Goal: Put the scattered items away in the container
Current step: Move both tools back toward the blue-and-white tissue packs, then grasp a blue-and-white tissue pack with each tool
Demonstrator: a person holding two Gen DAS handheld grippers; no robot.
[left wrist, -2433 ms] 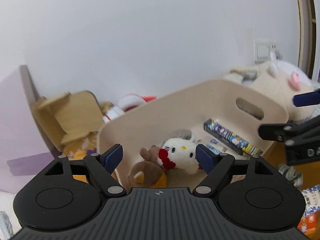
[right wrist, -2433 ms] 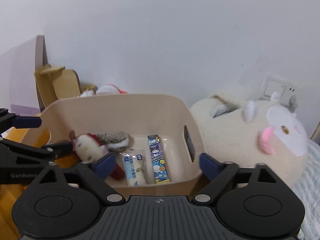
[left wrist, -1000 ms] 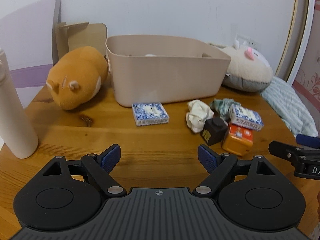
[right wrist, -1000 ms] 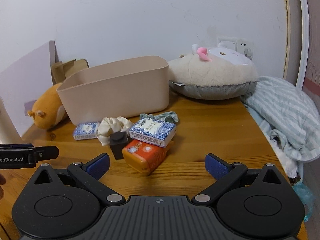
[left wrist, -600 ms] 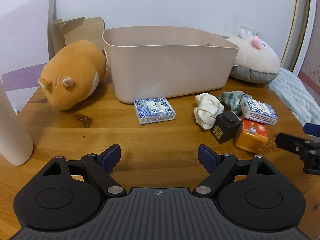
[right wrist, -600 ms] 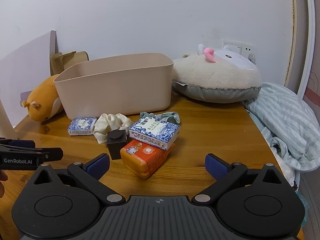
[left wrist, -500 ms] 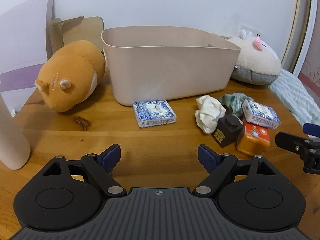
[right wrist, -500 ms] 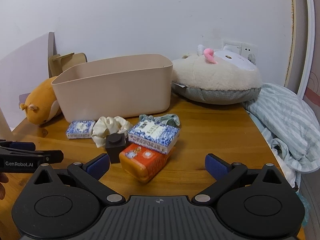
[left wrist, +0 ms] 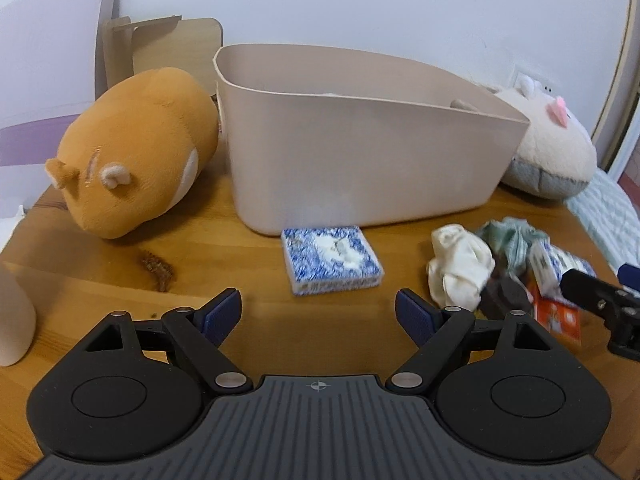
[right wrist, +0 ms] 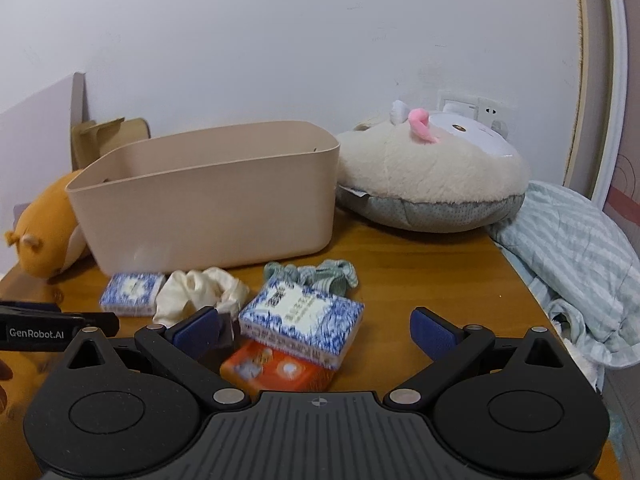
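Observation:
The beige bin [left wrist: 360,152] stands at the back of the wooden table [left wrist: 240,248]; it also shows in the right wrist view [right wrist: 208,200]. A blue-white tissue pack [left wrist: 330,260] lies in front of it, just ahead of my open, empty left gripper [left wrist: 318,316]. My right gripper [right wrist: 316,330] is open and empty, right over a second blue-white pack [right wrist: 300,316] lying on an orange box [right wrist: 276,368]. A dark cube [right wrist: 224,336], a cream cloth [right wrist: 200,292] and a green cloth [right wrist: 316,274] lie around them.
An orange plush [left wrist: 132,152] lies left of the bin. A cream plush cushion [right wrist: 432,176] sits right of it, with striped bedding [right wrist: 572,264] past the table's right edge. A white bottle [left wrist: 12,320] stands at the near left. A wooden stand [left wrist: 160,48] is behind.
Both grippers have pulled back from above the bin, dropped to table height and moved forward. The left one has closed in on the single tissue pack, the right one on the stacked pack and orange box.

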